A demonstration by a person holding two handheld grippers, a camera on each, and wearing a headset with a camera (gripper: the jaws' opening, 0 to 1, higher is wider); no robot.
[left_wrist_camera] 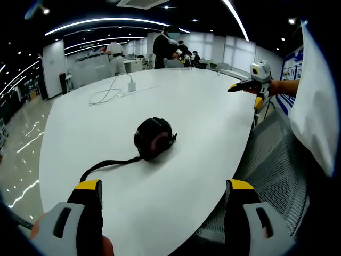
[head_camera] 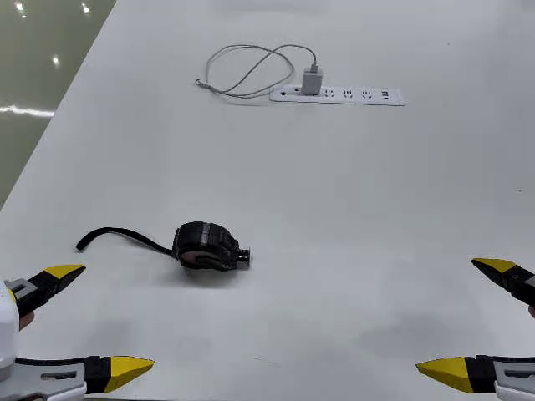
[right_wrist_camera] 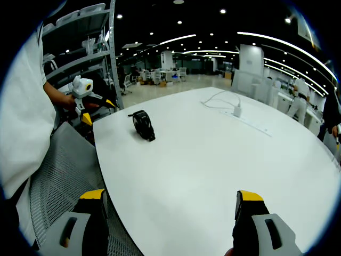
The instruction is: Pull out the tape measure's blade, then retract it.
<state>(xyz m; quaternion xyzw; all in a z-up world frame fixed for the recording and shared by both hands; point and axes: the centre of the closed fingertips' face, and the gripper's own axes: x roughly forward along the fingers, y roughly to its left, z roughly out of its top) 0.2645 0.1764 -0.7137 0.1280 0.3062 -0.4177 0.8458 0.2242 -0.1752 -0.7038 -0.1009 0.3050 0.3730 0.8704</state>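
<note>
Both grippers open and empty; the tape measure lies on the table ahead of them, nearer the left one.

The left gripper (head_camera: 117, 316) has its yellow-tipped jaws spread wide with nothing between them, at the near left of the white table (head_camera: 334, 209). The right gripper (head_camera: 445, 314) gapes just as wide and empty at the near right. The black tape measure (head_camera: 206, 246) lies on its side just beyond the left gripper and well apart from the right. Its blade is wound in, with the end hook at the case's right side. Its black strap (head_camera: 117, 235) trails off to the left. At the far side a white power strip (head_camera: 351, 95) holds a charger (head_camera: 312, 81), whose cable (head_camera: 247, 71) loops away to the left.
</note>
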